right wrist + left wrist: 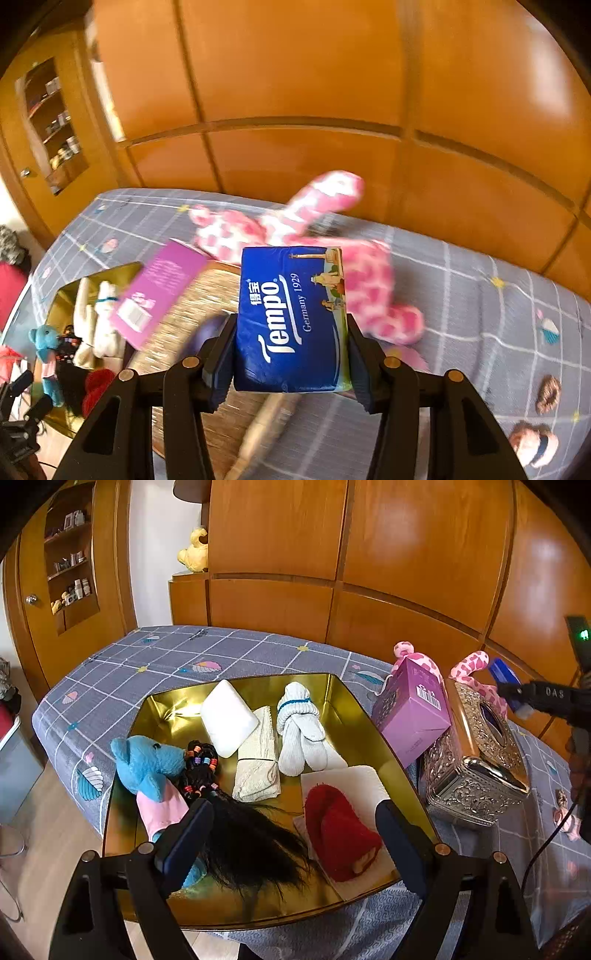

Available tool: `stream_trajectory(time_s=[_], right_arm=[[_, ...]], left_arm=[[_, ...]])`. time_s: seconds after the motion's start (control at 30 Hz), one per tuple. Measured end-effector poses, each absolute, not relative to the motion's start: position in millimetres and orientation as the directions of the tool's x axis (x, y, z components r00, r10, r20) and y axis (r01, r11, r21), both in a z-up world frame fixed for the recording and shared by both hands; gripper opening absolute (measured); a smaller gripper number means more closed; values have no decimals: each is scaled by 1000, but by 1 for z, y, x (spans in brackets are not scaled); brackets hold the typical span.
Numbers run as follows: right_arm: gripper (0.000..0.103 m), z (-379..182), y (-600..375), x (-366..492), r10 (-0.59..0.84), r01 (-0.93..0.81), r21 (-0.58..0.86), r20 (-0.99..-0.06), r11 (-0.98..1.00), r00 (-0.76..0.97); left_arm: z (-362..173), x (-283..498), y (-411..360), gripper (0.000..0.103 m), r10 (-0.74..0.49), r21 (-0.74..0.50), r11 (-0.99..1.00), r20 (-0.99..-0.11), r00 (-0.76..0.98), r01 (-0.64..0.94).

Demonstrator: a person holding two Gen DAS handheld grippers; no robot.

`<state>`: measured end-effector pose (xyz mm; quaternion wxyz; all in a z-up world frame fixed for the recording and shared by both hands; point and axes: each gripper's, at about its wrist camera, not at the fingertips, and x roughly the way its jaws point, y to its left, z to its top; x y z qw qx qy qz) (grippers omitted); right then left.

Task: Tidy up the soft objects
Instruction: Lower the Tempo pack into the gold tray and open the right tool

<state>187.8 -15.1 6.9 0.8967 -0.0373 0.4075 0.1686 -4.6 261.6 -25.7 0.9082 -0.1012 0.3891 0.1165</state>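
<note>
1. The right gripper (291, 354) had its jaws clenched on one blue Tempo tissue pack (291, 317), held up in the air above the grey checked bed cover (480, 295).
2. The left gripper (295, 834) hovered over the near end of one gold metal tray (369, 716) with its jaws released and nothing between them.
3. In the tray lay one blue plush bear (147, 764), one black hairpiece with coloured beads (236, 830), one red knitted item (340, 834) on a white sheet, one white rectangular pad (227, 716), one folded cream cloth (258, 764) and one bundle of white socks (301, 727).
4. Just right of the tray stood one purple cardboard box (413, 709), leaning on one ornate silver tissue box (476, 760).
5. One pink-and-white spotted plush toy (288, 221) lay on the bed behind those two boxes.
6. Two hair scrunchies lay on the cover at the right: one brown scrunchie (548, 393) and one with white and dark parts, its details blurred.
</note>
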Motion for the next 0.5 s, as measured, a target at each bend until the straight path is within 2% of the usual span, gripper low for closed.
stream_trajectory(time_s=[0.37, 0.5], right_arm=[[52, 10, 80, 152, 461, -577, 99, -717, 810, 523], [53, 3, 113, 133, 499, -652, 95, -730, 752, 468]], left_arm=[[-27, -6, 267, 91, 137, -95, 950, -729, 670, -298], [-16, -9, 286, 91, 181, -87, 937, -705, 686, -337]])
